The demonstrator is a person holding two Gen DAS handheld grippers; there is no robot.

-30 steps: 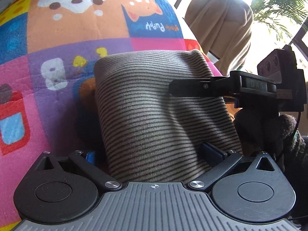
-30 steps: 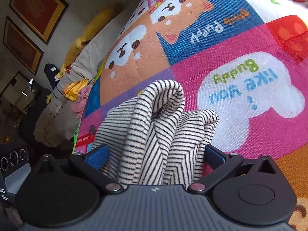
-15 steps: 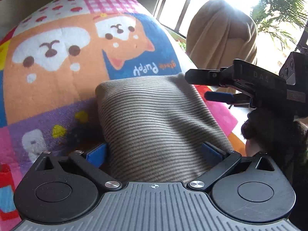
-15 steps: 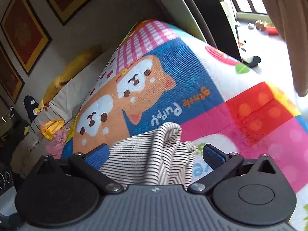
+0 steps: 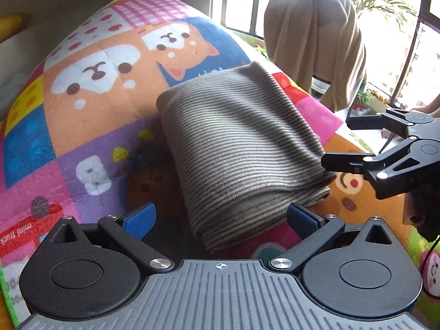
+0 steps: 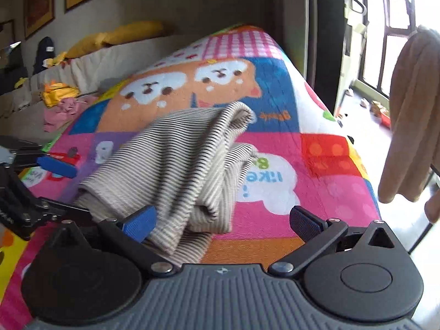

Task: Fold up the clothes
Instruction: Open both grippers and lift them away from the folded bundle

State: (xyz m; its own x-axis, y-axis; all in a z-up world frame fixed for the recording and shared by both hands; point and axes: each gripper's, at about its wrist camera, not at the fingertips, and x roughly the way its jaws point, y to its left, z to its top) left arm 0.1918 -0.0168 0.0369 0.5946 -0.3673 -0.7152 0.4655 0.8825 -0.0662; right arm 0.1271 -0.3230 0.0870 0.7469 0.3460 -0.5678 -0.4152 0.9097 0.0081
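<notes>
1. Both tools let go! The left hand-held gripper (image 5: 220,214) stood released, blue pads spread wide, where half a second earlier the same pads flanked the striped garment (image 5: 242,148) closely.
2. The right hand-held gripper (image 6: 222,220) was released as well, jaws apart; in the earlier right wrist views the cloth filled the gap between its pads, and now only its near corner lay by the left pad.
3. Both had drawn back: more of the colourful mat (image 5: 90,88) showed around the bundle than a second before.
4. The garment lay folded on the mat, just ahead of the left hand-held gripper and touching neither of its pads. From the right side it sat ahead and to the left, with its layered edges stacked and a bit loose at the far end.
5. In the left wrist view the right tool sat just off the bundle's right edge, open.
6. My read: this fold was finished and set down. The loose far flap could slump, so a tidy-up might follow.
7. A beige cloth (image 5: 316,41) hung beyond, well apart.
</notes>
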